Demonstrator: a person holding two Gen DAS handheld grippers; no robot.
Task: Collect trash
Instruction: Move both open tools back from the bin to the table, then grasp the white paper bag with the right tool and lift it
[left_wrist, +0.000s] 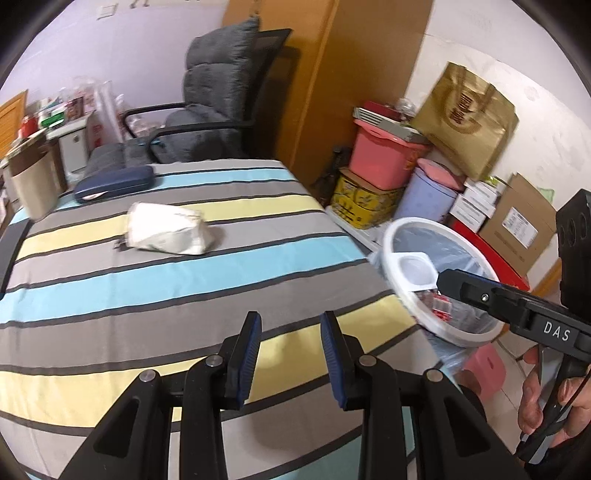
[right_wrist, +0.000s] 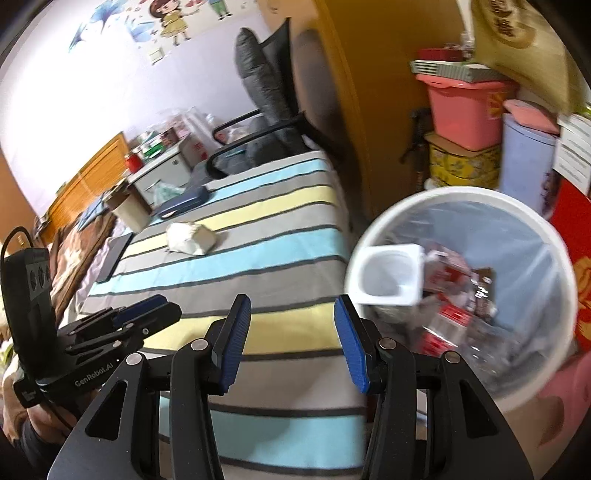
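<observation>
A crumpled white paper bag lies on the striped bed cover, also in the right wrist view. A white round trash bin with a clear liner stands off the bed's right side; it holds a white plastic cup and red-and-clear wrappers. The bin shows in the left wrist view too. My left gripper is open and empty above the bed. My right gripper is open and empty near the bin's rim, and shows in the left wrist view.
A navy case and a beige bin sit at the bed's far end. A grey cushioned chair stands behind. Pink and purple tubs, boxes and a gold bag crowd the right wall. A pink stool stands below the bin.
</observation>
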